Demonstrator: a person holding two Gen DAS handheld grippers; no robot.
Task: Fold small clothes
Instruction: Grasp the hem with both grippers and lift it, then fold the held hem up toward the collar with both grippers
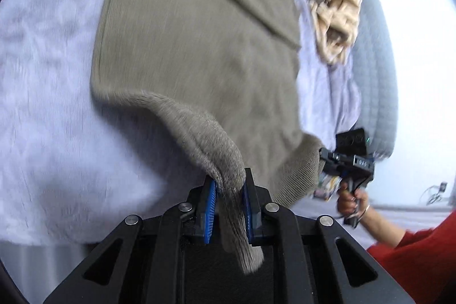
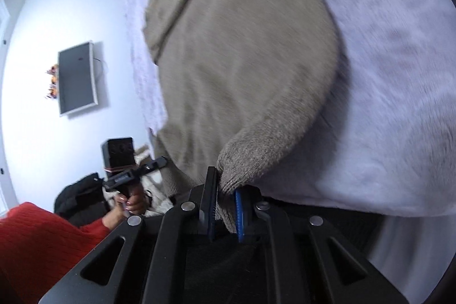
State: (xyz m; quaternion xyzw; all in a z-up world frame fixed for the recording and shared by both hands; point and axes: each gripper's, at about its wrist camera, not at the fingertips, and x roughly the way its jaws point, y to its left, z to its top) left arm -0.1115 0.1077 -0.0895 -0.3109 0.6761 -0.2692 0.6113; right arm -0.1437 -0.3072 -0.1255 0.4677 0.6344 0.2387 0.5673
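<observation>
The taupe knit sweater [image 1: 199,53] is lying spread ahead of both tools on the pale fuzzy blanket [image 1: 42,76]. It looks soft, limp and stretchy, so hem corners suit gripping. The left gripper [image 1: 228,190] and right gripper [image 2: 225,190] are each clamping one.

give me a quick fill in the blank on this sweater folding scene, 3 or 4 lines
1. Both claws are shut on the edge of the same ____-coloured sweater.
2. The left claw has fingers lined with ____ pads.
3. The sweater lies spread on a pale, fluffy ____.
4. The person holding the right claw wears a ____ sleeve.

Missing words: taupe (grey-brown); blue; blanket; red
</observation>
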